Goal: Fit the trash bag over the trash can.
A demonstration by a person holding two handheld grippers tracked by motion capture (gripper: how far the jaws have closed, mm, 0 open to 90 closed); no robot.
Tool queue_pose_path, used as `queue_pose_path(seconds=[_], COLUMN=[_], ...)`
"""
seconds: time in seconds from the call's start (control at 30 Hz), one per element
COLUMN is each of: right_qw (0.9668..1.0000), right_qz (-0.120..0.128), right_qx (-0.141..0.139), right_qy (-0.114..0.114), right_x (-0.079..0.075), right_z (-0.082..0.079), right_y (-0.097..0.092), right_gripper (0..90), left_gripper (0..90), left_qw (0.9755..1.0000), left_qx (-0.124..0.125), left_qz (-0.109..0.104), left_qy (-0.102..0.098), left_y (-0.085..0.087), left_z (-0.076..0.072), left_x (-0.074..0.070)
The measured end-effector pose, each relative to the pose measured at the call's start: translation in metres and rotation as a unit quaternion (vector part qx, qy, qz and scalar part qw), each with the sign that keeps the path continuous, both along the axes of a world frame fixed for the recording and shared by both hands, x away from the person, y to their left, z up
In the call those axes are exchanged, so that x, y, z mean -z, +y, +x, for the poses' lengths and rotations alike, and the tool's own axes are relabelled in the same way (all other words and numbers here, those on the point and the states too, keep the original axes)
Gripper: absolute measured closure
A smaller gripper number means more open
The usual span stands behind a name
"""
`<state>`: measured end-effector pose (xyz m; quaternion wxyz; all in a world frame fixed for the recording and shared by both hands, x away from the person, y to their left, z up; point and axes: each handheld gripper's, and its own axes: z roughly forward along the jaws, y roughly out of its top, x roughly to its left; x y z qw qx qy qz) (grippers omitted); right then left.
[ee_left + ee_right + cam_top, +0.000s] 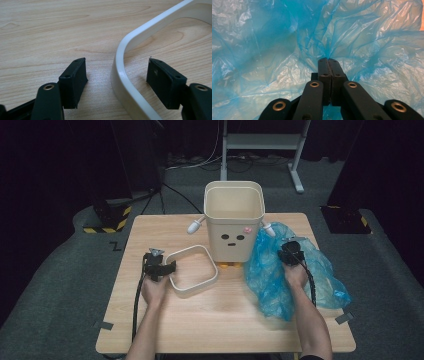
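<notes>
Plastic of the blue bag (274,50), thin, limp and slippery at frame centre, bunches in the right gripper (328,60)'s clamped jaws, while the left gripper (116,68)'s jaws gape astride the stiff rim ring (130,42), untouched.

One cream bin (234,220) with a face drawn on it stands on the one wooden table (200,320). Left of the bin lies one cream square rim frame (192,270); right of the bin, one blue plastic bag (280,280). Two grippers: left gripper (170,268), right gripper (291,254).
</notes>
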<state>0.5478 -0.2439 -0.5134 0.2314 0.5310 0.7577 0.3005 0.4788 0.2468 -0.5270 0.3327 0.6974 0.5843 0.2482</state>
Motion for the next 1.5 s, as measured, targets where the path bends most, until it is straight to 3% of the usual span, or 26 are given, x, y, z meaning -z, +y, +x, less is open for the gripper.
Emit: queue_pose_path(seconds=[0.27, 0.53, 0.73, 0.8, 1.03, 1.3, 1.5], right_qw=[0.9999, 0.9991, 0.9984, 0.9975, 0.9979, 0.9973, 0.9974], right_qz=[0.012, 0.01, -0.009, -0.026, 0.013, 0.02, 0.012], right_qx=[0.0, -0.013, -0.015, -0.02, -0.011, -0.002, -0.001], right_qy=[-0.004, -0.04, -0.054, -0.063, -0.062, -0.071, -0.071], right_x=[-0.019, -0.046, -0.061, -0.066, -0.076, -0.087, -0.099], right_z=[-0.008, -0.021, -0.029, -0.034, -0.04, -0.046, -0.052], right_y=[-0.014, -0.023, -0.028, -0.027, -0.04, -0.052, -0.058], right_gripper=[90.0, 90.0, 90.0, 90.0, 90.0, 90.0, 90.0], left_gripper=[32.5, 32.5, 32.4, 32.4, 32.4, 32.4, 32.6], left_qw=[1.0, 1.0, 1.0, 1.0, 1.0, 1.0, 1.0], left_qx=[0.0, 0.001, 0.001, 0.001, 0.001, 0.001, 0.0], left_qz=[0.0, 0.004, 0.005, 0.004, 0.005, 0.006, 0.007], left_qy=[0.0, 0.0, 0.0, 0.0, 0.0, 0.0, 0.0], left_y=[0.0, 0.0, -0.001, 0.0, -0.001, -0.001, -0.001], left_z=[0.0, 0.0, 0.0, 0.0, 0.0, 0.0, 0.0], left_x=[0.0, 0.0, 0.0, 0.0, 0.0, 0.0, 0.0])
